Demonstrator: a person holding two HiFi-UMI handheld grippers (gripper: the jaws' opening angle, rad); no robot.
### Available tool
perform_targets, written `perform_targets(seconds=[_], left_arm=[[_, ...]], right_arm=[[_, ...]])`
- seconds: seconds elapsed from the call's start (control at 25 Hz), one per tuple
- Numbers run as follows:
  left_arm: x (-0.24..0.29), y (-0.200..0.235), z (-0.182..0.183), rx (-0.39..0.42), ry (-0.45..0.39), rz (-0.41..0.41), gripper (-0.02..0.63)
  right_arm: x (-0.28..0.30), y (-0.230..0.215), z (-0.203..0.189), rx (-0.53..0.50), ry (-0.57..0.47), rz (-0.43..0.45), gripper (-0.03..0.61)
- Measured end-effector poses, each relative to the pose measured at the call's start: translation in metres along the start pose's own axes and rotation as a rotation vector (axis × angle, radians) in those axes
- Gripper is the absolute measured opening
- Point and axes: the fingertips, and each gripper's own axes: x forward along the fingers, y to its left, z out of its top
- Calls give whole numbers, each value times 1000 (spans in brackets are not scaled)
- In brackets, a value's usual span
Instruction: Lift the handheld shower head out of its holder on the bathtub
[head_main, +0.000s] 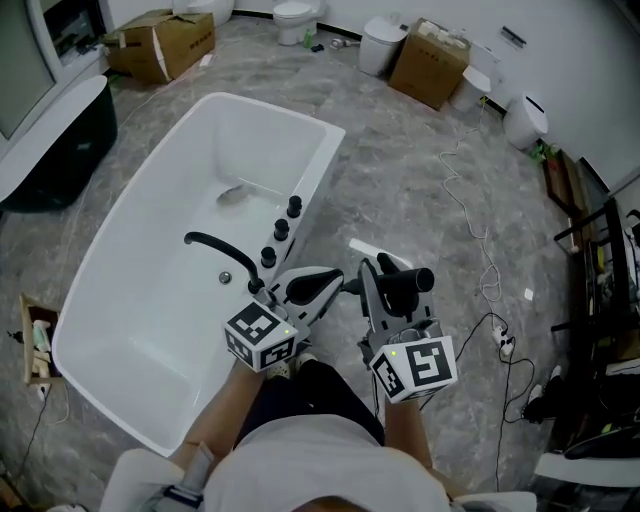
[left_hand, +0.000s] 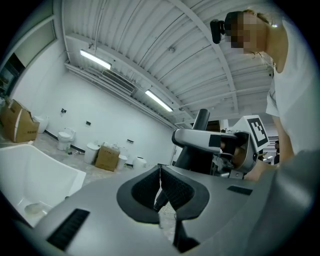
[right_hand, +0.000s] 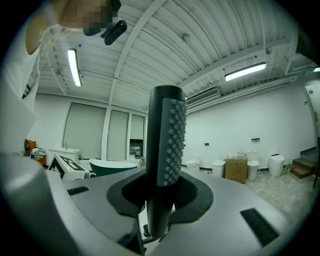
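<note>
Both claws level: right claw (right_hand: 161, 200) clamped on shower head (right_hand: 167, 140), left claw (left_hand: 160, 186) together, apparently empty.

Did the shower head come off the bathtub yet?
Looks done: the black shower head is away from the white bathtub, out over the floor. In hand: the right tongs are clamped on it. The left tongs are shut and empty. Left: nothing I can see, maybe only putting it somewhere.
</note>
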Motion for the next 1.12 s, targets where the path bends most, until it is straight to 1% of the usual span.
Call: perform_targets(seconds=[0.4, 0.68, 1.12], left_arm=[[33, -29, -10, 17, 42, -102, 11], [54, -48, -21, 18, 72, -158, 11], [85, -94, -40, 30, 127, -296, 11]], right_arm=[[-32, -43, -1, 15, -18, -120, 106], [-59, -72, -5, 31, -21, -213, 106], [-110, -108, -12, 67, -37, -349, 106]])
